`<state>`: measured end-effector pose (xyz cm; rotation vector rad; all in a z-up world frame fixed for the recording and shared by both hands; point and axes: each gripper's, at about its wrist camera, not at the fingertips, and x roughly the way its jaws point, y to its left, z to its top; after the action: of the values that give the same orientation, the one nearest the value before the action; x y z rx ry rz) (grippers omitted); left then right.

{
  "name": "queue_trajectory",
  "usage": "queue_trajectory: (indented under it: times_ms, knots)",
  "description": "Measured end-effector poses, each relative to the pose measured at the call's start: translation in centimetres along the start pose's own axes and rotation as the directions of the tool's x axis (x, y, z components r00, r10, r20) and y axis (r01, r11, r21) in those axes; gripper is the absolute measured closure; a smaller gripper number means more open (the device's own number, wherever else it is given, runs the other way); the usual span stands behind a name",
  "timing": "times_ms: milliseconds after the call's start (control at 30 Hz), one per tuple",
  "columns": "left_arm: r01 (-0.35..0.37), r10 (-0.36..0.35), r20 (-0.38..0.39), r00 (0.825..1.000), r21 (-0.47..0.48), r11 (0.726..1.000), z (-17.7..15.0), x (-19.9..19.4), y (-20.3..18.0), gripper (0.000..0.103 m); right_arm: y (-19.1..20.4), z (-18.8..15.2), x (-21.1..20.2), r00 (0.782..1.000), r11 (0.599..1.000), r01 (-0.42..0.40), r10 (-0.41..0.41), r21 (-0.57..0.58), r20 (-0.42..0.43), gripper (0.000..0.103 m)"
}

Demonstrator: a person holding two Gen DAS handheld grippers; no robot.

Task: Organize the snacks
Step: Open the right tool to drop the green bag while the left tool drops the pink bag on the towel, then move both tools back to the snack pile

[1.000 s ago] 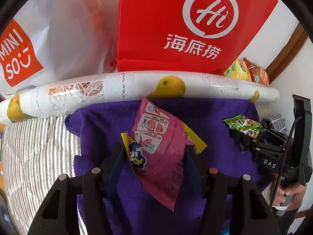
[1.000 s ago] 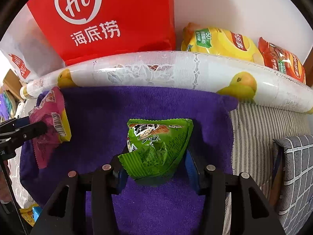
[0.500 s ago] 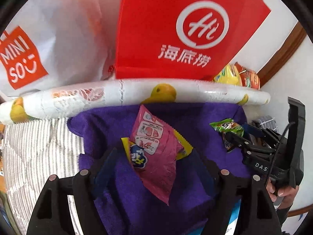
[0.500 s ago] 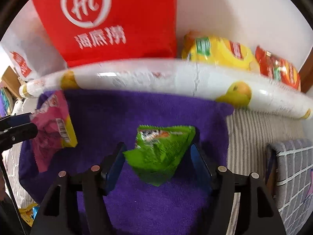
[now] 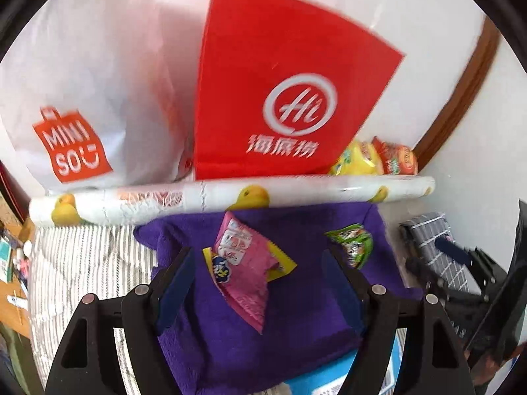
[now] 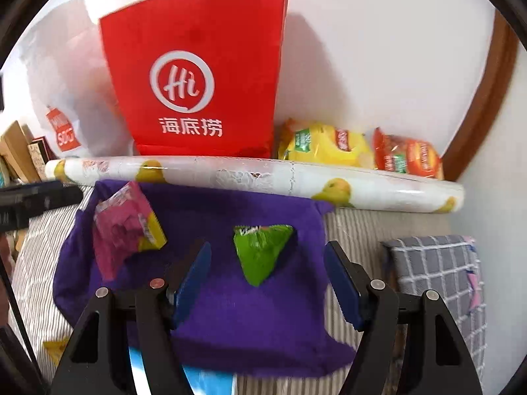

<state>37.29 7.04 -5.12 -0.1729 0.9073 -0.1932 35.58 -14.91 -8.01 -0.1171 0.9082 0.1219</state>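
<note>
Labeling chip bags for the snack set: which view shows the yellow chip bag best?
Right wrist. The yellow chip bag shows nearly whole there, behind the roll, beside the red bag. In the left wrist view it is small, blurred and partly hidden by the red bag.

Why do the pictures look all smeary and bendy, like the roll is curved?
Left wrist view: the red bag and its logo are smeared by motion blur; the fisheye lens bows the roll and darkens the corners. Right wrist view: the green packet and pink packet are blurry, while the logo reads sharper.
</note>
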Motion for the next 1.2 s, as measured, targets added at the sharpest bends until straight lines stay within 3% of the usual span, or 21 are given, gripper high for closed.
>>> queue_trajectory:
  times_ms: [133,333,533,733,900,1000,1200]
  knots:
    - [-0.002,0.002,0.041,0.999,0.004,1.0,-0.9,-2.5,-0.5,0.027,0.1,-1.7,-3.2,0.999,0.999,-0.04,0.039,0.004,0.026,0.028]
    - [-0.042,0.041,0.043,0.998,0.011,0.999,-4.4,-6.4,-0.4,0.027,1.2,-4.7,-7.1,0.998,0.999,-0.026,0.024,0.031,0.063,0.028]
    - [-0.079,0.08,0.035,0.996,-0.016,0.997,-8.6,-9.4,0.8,0.027,1.6,-8.5,-8.4,0.986,0.982,-0.164,0.166,0.099,-0.022,0.028]
    - [-0.096,0.096,0.015,0.995,-0.032,0.995,-12.8,-10.9,1.6,0.027,1.7,-14.3,-9.5,0.969,0.962,-0.215,0.232,0.167,-0.085,0.028]
    - [-0.073,0.073,0.003,0.997,-0.054,0.996,-15.3,-11.5,2.0,0.027,2.0,-18.2,-10.5,0.967,0.962,-0.202,0.226,0.184,-0.119,0.028]
    - [-0.059,0.059,-0.009,0.998,-0.059,0.997,-16.5,-11.4,2.2,0.027,2.5,-20.3,-10.3,0.954,0.955,-0.224,0.256,0.197,-0.154,0.028]
    - [-0.042,0.041,-0.025,0.999,-0.053,0.998,-18.5,-11.5,2.9,0.027,3.8,-22.2,-9.7,0.93,0.935,-0.274,0.318,0.227,-0.187,0.027]
